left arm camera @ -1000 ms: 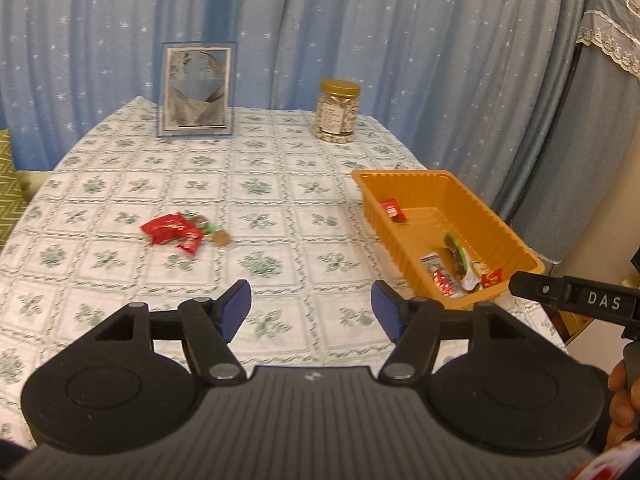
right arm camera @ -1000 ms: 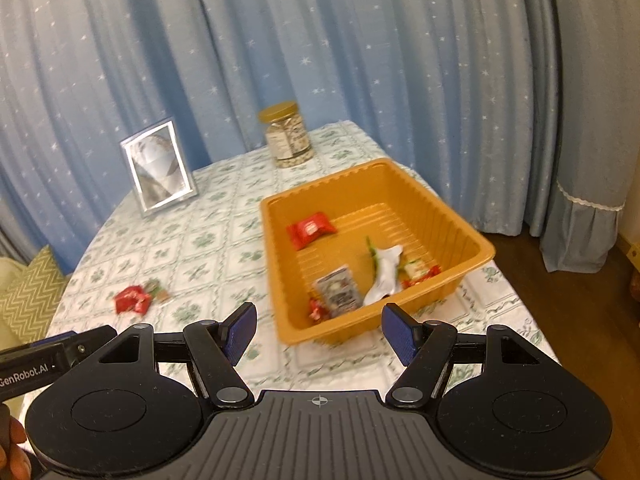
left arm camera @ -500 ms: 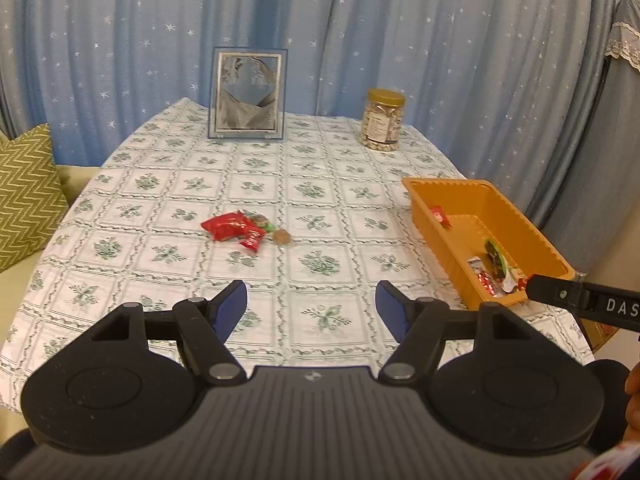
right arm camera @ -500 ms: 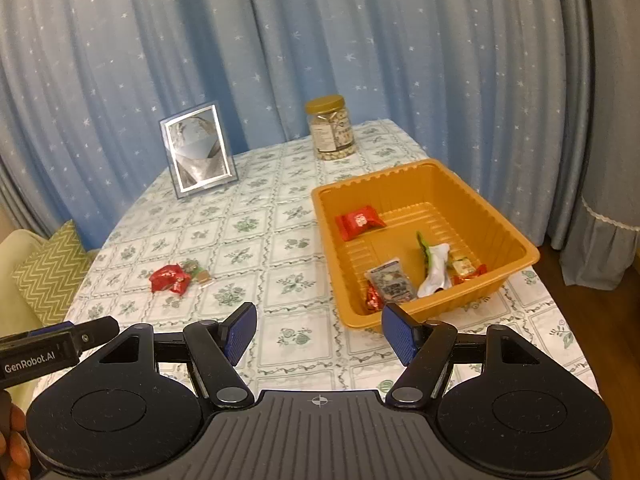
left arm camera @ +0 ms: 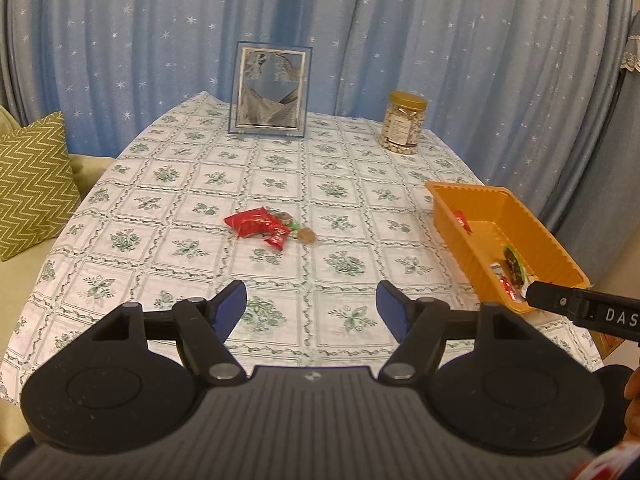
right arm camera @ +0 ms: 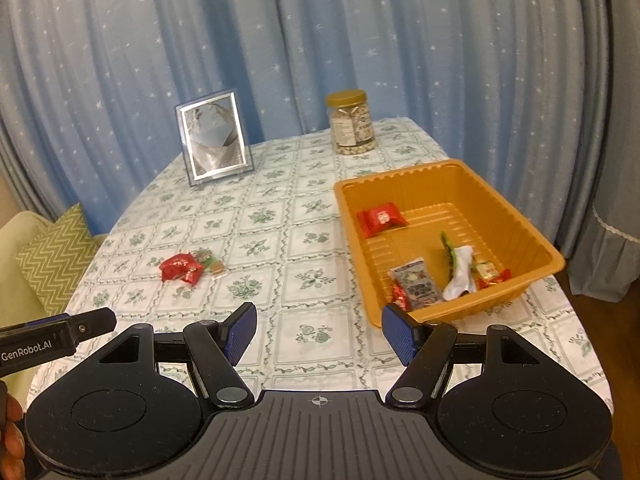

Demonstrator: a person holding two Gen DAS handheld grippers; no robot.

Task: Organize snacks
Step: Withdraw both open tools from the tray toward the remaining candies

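An orange tray (left arm camera: 532, 226) (right arm camera: 516, 216) stands on the right of the table and holds several snack packets, among them a red one (right arm camera: 380, 219). A small pile of loose snacks, red packets (left arm camera: 256, 224) (right arm camera: 180, 267) and a brown sweet (left arm camera: 306, 235), lies mid-table to the left. My left gripper (left arm camera: 311, 307) is open and empty, held back above the table's near edge. My right gripper (right arm camera: 319, 330) is open and empty, near the tray's front left corner.
A framed picture (left arm camera: 269, 90) (right arm camera: 214, 138) and a jar of nuts (left arm camera: 402, 122) (right arm camera: 352, 122) stand at the table's far side before blue curtains. A green zigzag cushion (left arm camera: 28, 184) lies on a sofa at left. The floral tablecloth (left arm camera: 340, 184) covers the table.
Both grippers have drawn back and up from the table, so more of it shows. Both stay open and empty. Snacks and tray have not moved.
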